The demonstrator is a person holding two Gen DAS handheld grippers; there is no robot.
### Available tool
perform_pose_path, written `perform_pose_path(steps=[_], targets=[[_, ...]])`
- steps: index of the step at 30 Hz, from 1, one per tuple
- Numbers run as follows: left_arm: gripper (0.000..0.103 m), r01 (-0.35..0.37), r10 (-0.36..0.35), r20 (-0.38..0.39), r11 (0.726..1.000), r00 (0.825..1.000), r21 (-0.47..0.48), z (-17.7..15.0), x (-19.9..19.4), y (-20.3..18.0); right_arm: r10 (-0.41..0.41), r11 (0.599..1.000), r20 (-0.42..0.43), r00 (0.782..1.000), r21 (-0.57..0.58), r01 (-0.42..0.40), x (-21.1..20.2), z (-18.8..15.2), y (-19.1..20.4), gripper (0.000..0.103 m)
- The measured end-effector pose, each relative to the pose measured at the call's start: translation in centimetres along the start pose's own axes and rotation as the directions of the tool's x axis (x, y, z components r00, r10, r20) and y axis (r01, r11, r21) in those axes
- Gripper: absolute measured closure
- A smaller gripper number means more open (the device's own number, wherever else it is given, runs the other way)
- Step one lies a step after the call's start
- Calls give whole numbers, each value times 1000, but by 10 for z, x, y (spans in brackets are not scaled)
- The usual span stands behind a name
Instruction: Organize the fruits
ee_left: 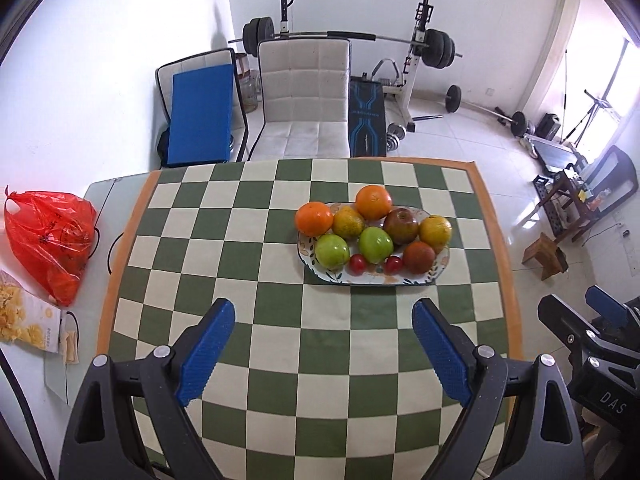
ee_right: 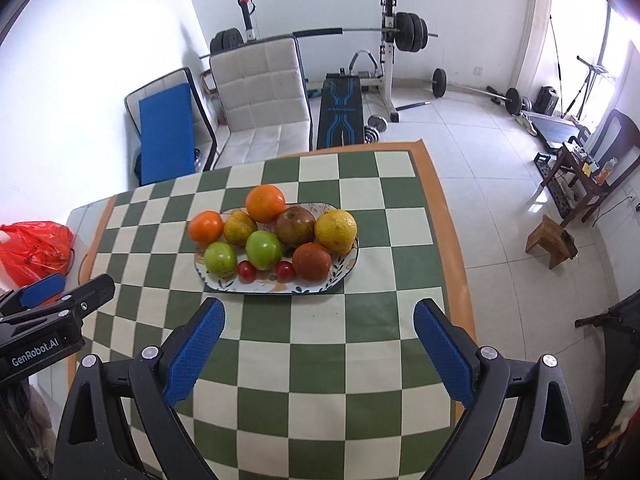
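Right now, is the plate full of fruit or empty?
Full. The plate holds oranges, two green apples, a reddish apple and two small tomatoes, crowded edge to edge.

Readable lettering — two marks, both on tongs bodies

At eight o'clock in the right wrist view, the black body of the left tongs (ee_right: 40, 350) reads "GenRobot.AI" in white. At four o'clock in the left wrist view, the right tongs (ee_left: 612, 400) show "DAS" — the rest is cut off. Print on the weight bench (ee_left: 366, 114), red bag (ee_left: 48, 236) and snack packet (ee_left: 24, 320) is too small to read.
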State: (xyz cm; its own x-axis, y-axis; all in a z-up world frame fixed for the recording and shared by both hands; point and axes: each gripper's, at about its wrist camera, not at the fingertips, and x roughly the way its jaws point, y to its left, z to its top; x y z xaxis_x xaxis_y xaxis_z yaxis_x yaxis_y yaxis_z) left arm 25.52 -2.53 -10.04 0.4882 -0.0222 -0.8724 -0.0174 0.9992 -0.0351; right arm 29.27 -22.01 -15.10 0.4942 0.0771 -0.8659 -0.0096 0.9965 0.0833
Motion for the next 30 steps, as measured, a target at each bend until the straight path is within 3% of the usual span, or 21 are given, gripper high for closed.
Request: perform_pose_path(steps=[8, 16, 22, 30], targets=[[12, 4, -7, 78, 999, 997, 34, -18, -68, -7, 23, 1000, 73, 997, -10, -22, -89, -23, 12, 5], [12, 27, -30, 97, 999, 995, 31, -35, -108, -7, 34, 999, 150, 988, -21, -31, -168, -39, 21, 5], [12, 26, -27, 122, 1000, 992, 16, -42, -128, -5, 47, 999, 172, 984, -28, -42, -206, -50, 26, 5], [12, 23, -24, 138, 1000, 990, 15, -45, -132, -10, 56, 998, 170, 984, -36, -51, -220, -57, 29, 5]])
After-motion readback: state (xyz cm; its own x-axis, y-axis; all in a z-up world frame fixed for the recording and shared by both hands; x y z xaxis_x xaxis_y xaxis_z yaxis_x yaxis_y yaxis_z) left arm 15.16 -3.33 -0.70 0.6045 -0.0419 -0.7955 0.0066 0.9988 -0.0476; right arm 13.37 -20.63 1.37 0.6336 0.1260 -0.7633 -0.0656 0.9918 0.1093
